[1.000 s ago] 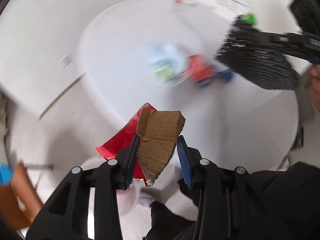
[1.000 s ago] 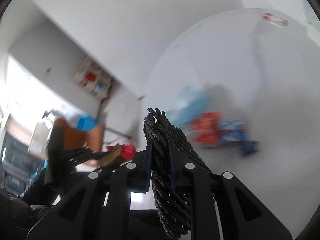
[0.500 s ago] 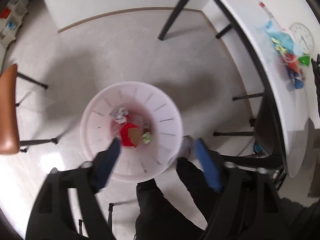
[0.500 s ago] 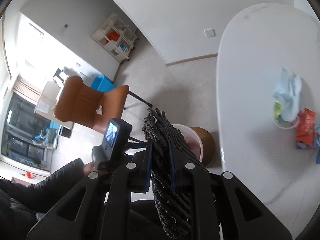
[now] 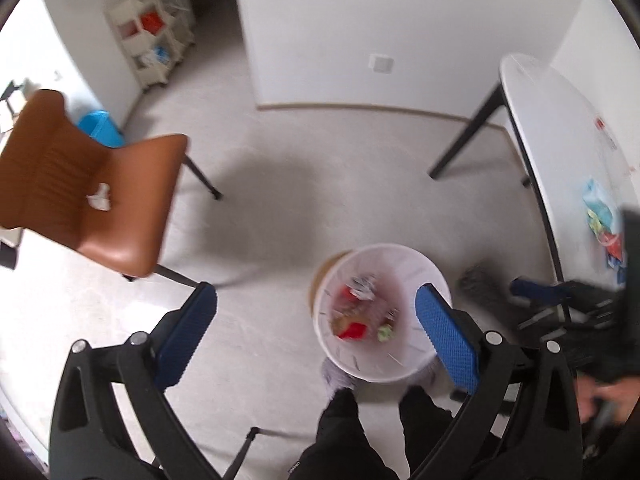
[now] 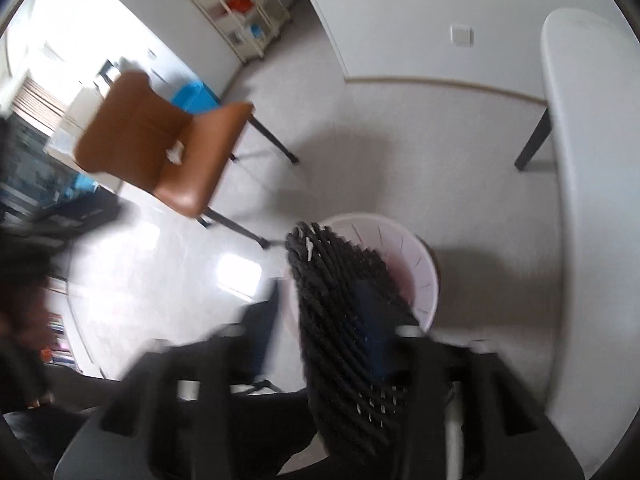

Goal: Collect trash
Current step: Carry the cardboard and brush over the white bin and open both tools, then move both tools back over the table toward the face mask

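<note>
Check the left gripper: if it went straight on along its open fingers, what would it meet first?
Probably bare floor just beside the white bin. The left gripper is empty and opening, and the bin sits right of its centre line; depth is uncertain.

The left gripper (image 5: 316, 320) has black arms, silver screws and blue dotted pads (image 5: 446, 338); the person wears black trousers (image 5: 344, 436).
</note>
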`<state>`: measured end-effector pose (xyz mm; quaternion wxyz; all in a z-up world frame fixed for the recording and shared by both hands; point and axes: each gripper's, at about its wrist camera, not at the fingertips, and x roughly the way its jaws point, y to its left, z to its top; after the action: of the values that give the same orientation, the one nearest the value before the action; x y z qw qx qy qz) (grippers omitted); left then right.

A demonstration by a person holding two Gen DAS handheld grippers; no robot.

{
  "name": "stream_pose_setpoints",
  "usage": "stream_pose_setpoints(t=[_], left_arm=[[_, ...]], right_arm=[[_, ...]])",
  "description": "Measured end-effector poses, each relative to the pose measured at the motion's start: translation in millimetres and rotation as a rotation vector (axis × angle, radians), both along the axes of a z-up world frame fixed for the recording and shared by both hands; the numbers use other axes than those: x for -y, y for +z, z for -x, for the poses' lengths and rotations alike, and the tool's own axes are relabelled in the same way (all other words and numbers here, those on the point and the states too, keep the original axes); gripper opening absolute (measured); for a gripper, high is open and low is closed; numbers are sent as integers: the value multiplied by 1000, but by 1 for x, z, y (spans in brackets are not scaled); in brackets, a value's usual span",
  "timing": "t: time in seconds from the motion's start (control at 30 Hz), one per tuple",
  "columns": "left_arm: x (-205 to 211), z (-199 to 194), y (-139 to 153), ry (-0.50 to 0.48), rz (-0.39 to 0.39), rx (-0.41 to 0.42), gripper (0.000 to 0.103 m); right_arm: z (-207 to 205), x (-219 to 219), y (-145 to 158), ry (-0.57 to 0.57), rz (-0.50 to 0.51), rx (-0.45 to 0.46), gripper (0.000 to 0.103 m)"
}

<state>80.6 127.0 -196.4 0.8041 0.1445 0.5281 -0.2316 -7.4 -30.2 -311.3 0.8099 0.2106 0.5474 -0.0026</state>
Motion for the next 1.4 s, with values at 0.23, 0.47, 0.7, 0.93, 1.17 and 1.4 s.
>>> stream_pose_setpoints(t=[0.23,0.47,0.7,0.93,1.17,1.4], left_arm=[[-9,1,12,62,-7,23,95],[7,8,33,67,50,34,95],[43,28,70,25,115,94,95],[84,52,80,-36,120,124,95],[114,70,81,-85,102,130,95],[165,103,78,-214,90,130,95]], right_arm=[[-21,-15,-67,-31,40,-174,86],[10,8,24,-97,15,-4,90],[79,51,143,-214,133,185,100],[119,84,175,-278,181,229,100],[140,105,174,-319,183,244,100],[190,155,164,-463,195,220,100]])
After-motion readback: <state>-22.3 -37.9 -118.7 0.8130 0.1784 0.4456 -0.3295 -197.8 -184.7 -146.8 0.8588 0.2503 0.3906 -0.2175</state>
